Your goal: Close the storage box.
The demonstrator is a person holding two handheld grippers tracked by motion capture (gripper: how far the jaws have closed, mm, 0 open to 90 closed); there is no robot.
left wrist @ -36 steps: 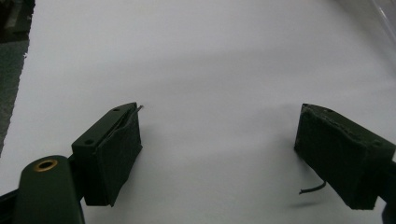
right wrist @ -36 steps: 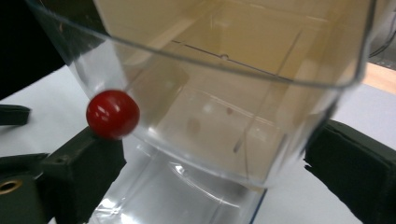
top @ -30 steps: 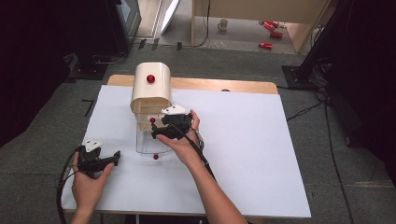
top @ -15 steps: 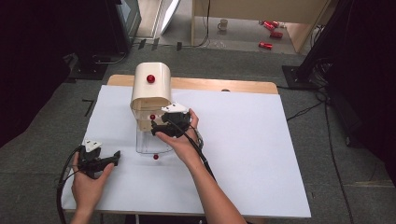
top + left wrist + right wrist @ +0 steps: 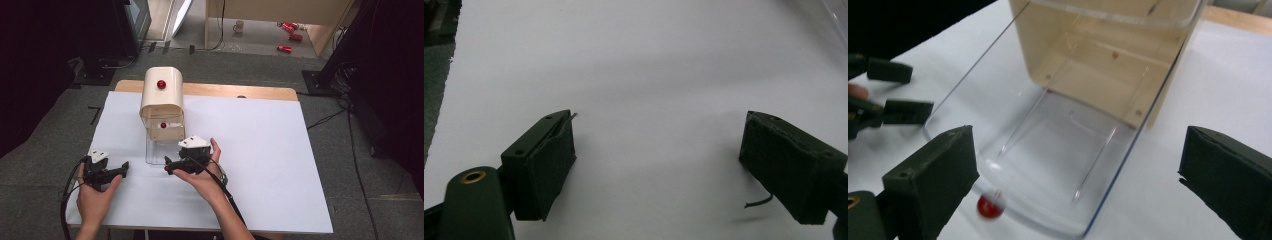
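A pale wooden box (image 5: pixel 161 97) with a rounded top and a red knob (image 5: pixel 161 84) stands at the table's back left. Its clear door (image 5: pixel 156 150) lies flat on the table in front of it, seen close up as a clear door (image 5: pixel 1048 150). The door's small red knob (image 5: pixel 989 206) sits at its near edge. A red ball (image 5: pixel 163 125) shows inside the opening. My right gripper (image 5: pixel 169 167) is open at the door's near edge, jaws either side of the door (image 5: pixel 1078 140). My left gripper (image 5: pixel 124 169) is open and holds nothing (image 5: pixel 659 125).
White paper (image 5: pixel 260 150) covers the wooden table (image 5: pixel 235 91). The other gripper (image 5: pixel 893 105) shows at the left of the right gripper view, close to the door's corner. Grey floor surrounds the table, with red cans (image 5: pixel 285 48) and a mug (image 5: pixel 239 26) far behind.
My right gripper has drawn back from the box's front toward the person, down to the door's near edge. The left gripper has stayed in place.
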